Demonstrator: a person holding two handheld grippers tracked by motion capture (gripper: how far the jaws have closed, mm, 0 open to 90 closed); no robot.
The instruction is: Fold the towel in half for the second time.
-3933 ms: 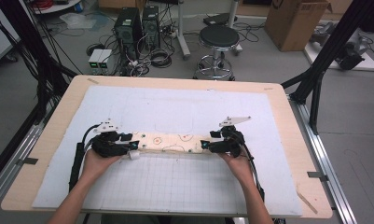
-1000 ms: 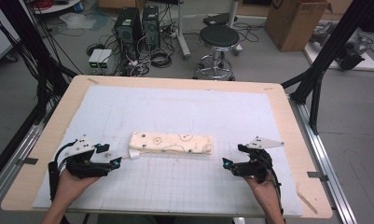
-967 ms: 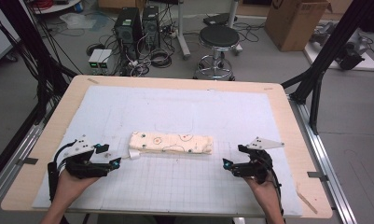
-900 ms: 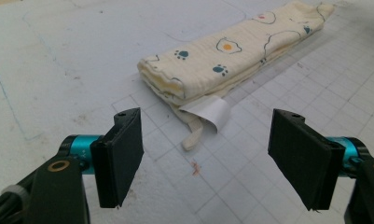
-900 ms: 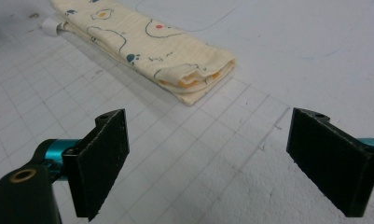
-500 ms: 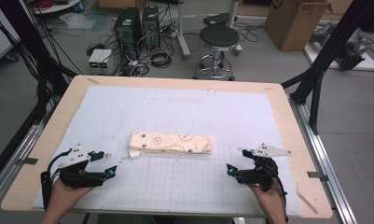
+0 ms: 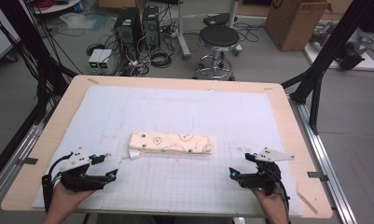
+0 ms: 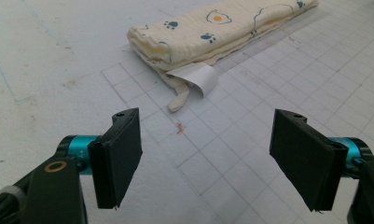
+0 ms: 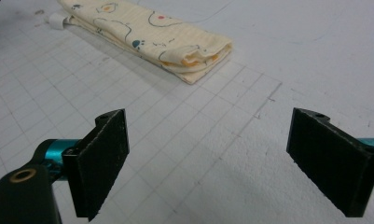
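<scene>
Both grippers, left gripper [image 7: 111, 174] and right gripper [image 7: 232, 173], gape empty, flanking the folded cloth [image 7: 171, 143]; its white tag [image 8: 194, 77] reads clearly in the left gripper view.

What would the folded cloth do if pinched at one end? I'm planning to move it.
The folded cloth looks soft and layered, so it would probably sag and unfold. Its loose white tag would likely dangle. It seems light.

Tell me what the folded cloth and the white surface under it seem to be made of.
Folded cloth: seemingly soft woven cotton, maybe muslin, cream with printed paw and egg motifs; fine ribbed texture, soft rounded folds and a white tag. White surface: probably a matte foam or paper-like sheet with a printed grid; slightly grainy, scuffed, without glare.
</scene>
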